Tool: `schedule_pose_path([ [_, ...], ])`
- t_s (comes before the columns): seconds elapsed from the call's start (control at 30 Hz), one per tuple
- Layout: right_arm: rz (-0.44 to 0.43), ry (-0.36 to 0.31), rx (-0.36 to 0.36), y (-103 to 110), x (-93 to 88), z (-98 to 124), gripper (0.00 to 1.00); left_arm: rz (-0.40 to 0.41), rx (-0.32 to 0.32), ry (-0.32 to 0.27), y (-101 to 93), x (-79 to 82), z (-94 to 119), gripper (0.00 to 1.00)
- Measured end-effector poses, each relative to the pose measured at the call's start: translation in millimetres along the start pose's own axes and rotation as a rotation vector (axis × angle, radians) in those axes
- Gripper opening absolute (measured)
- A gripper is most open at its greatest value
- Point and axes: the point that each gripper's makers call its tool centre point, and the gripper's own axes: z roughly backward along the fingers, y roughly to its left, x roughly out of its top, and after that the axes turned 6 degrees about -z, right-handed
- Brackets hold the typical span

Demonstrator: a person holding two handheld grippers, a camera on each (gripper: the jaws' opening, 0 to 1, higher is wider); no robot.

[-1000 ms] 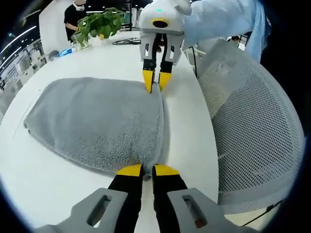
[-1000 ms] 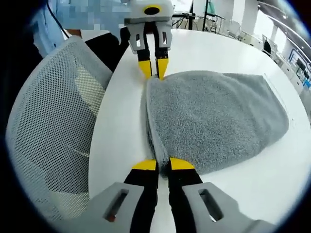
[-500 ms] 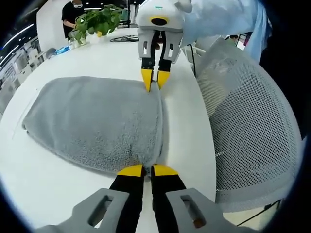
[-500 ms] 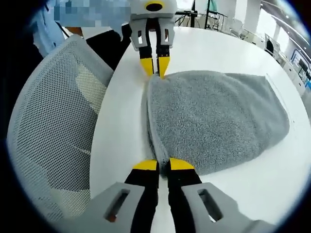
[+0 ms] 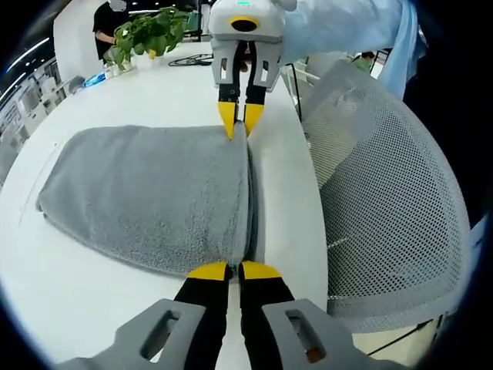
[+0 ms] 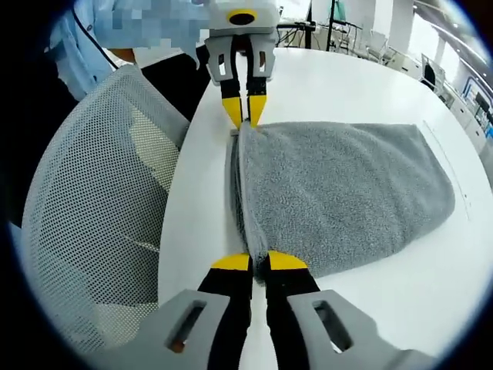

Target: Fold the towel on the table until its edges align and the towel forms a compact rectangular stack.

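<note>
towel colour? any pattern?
Plain grey towel, no pattern, just terry texture. Shows best in the left gripper view.

A white mesh chair (image 5: 385, 200) stands just beside the desk's (image 5: 85, 301) right edge. At the far left, a green potted plant (image 5: 146, 32) sits near a person in black (image 5: 104, 19).

Grey terry towel (image 5: 146, 193), folded in layers, lying flat on the white table (image 5: 69, 308), its near edge pulled straight between my two grippers, far side rounded, layered edge stacked along my side, close to table's rim
</note>
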Motion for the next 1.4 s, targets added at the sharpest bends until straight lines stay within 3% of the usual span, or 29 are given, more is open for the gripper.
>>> schedule_pose_path([
  [0.3,-0.027,0.001,0.0,1.2,-2.9,-3.5,0.03,-0.048,0.008,0.035,-6.1,-1.9,-4.8,0.05],
  [0.37,-0.02,0.007,-0.005,1.7,-3.9,-4.5,0.03,-0.081,0.01,0.054,-11.8,1.8,-4.7,0.08],
  [0.43,-0.018,0.01,-0.009,0.3,-5.5,-4.4,0.03,-0.076,-0.005,0.066,-12.7,-5.3,-8.5,0.15],
  [0.6,-0.01,0.017,-0.013,-0.1,-6.3,-5.8,0.03,-0.159,0.002,0.088,-20.9,-1.8,-7.6,0.2],
  [0.67,-0.011,0.019,-0.013,-0.5,-6.9,-6.7,0.04,-0.231,0.01,0.115,-17.4,-5.8,-8.9,0.2],
  [0.83,-0.017,0.021,-0.015,-0.1,-7.0,-8.0,0.04,-0.299,0.017,0.131,-15.6,-9.9,-11.0,0.18],
  [0.97,-0.02,0.016,-0.019,-0.8,-7.4,-7.5,0.04,-0.31,0.043,0.114,-8.4,-10.6,-10.7,0.11],
  [1.1,-0.026,0.012,-0.018,-0.3,-7.4,-8.0,0.04,-0.24,0.034,0.083,-6.7,-7.7,-8.7,0.07],
  [1.4,-0.033,0.008,-0.012,0.3,-6.2,-7.2,0.04,-0.174,0.024,0.055,-7.9,-4.6,-5.8,0.06],
])
